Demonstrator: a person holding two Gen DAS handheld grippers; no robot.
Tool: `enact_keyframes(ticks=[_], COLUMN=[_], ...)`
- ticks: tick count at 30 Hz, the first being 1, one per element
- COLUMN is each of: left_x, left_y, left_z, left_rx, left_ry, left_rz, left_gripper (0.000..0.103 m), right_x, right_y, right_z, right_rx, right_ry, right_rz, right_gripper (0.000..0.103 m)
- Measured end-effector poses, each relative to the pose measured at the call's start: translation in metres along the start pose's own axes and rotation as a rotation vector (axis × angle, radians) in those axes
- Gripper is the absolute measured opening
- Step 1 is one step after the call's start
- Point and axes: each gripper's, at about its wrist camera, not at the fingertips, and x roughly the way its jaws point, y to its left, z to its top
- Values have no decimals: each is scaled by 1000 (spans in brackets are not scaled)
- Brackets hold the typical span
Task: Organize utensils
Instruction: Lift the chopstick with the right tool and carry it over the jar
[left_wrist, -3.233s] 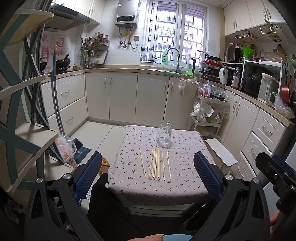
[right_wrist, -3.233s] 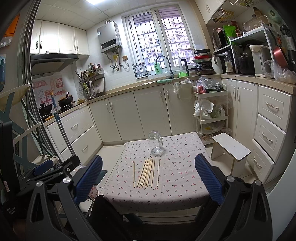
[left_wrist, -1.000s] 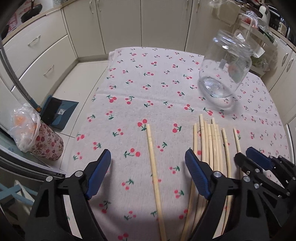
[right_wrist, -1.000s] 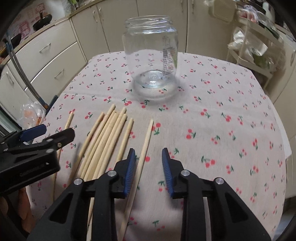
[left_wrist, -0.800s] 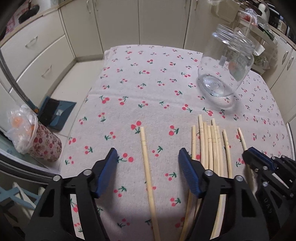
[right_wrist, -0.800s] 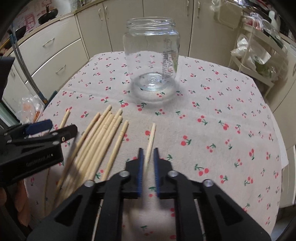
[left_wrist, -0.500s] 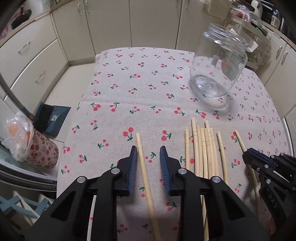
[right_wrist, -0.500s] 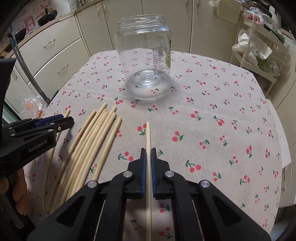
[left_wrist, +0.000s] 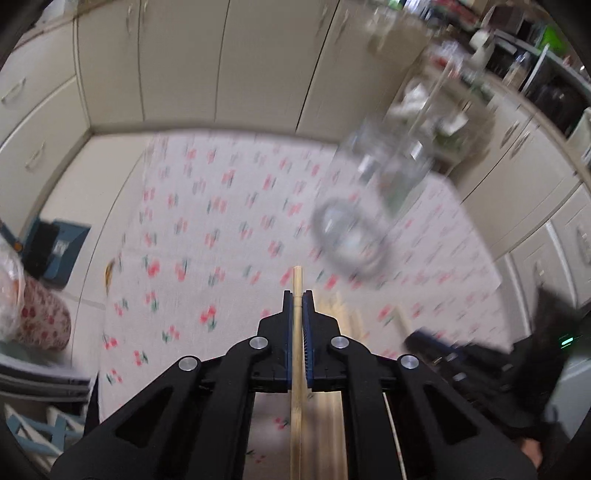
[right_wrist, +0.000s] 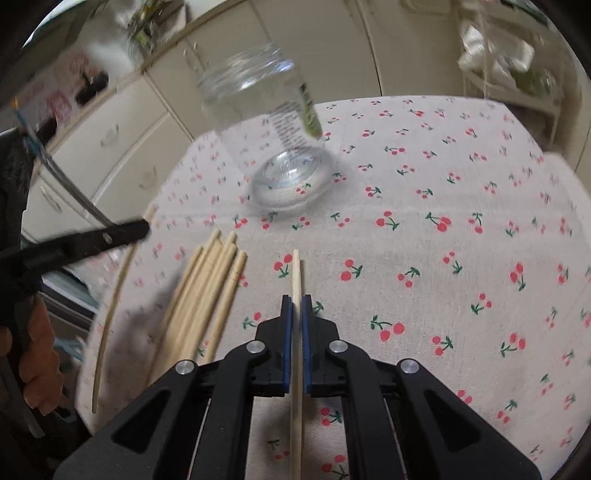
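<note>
Left claw (left_wrist: 297, 295) and right claw (right_wrist: 296, 299) each clenched a slim round wooden chopstick (left_wrist: 296, 332); only the right view showed the glass jar (right_wrist: 273, 136) sharply

A jar (right_wrist: 280, 147) stands on the worktop (right_wrist: 461, 258) toward its far edge. Nearer, toward the left edge, lies a bundle of sticks (right_wrist: 207, 299), side by side. The right gripper (right_wrist: 296, 306) holds one stick (right_wrist: 296, 273) just right of the bundle; the left gripper (left_wrist: 297, 302) holds another (left_wrist: 297, 280) left of it, over the left edge.
</note>
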Motion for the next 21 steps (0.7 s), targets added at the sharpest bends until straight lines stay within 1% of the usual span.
enact_keyframes(ticks=[1, 2, 5, 7, 8, 9, 11, 12, 14, 16, 19, 21], left_x=[-6, -16, -36, -49, -53, -59, -66, -68, -69, -67, -64, -62], left_y=[-4, -10, -25, -37, -41, -47, -55, -59, -66, -69, -70, -69], left_z=[5, 12, 31, 45, 50, 58, 74, 84, 98, 112, 128, 138], left_rx=[1, 1, 9, 15, 19, 21, 9, 6, 0, -24, -48, -68], left_ry=[-21, -59, -146, -229, -259, -311, -381, -430, -500, -552, -624, -689], left_rz=[-16, -44, -79, -107, -113, -122, -131, -138, -131, -128, -103, -86], left_gripper=[5, 5, 5, 5, 5, 5, 5, 5, 5, 5, 5, 5], right_x=[-3, -6, -14, -16, -16, -16, -16, -15, -14, -13, -11, -8], right_y=[0, -1, -5, -10, -12, -14, -12, -13, -15, -17, -21, -23], right_z=[1, 3, 7, 9, 9, 10, 8, 8, 7, 6, 6, 6], right_rx=[5, 8, 27, 48, 58, 67, 75, 78, 83, 91, 103, 111], right_ry=[-15, -31, -72, -79, -80, -84, -85, -86, -87, -86, -80, -74], right_rz=[13, 18, 37, 48, 55, 58, 59, 60, 60, 60, 64, 66], right_gripper=[6, 6, 6, 6, 6, 6, 6, 6, 6, 6, 6, 6])
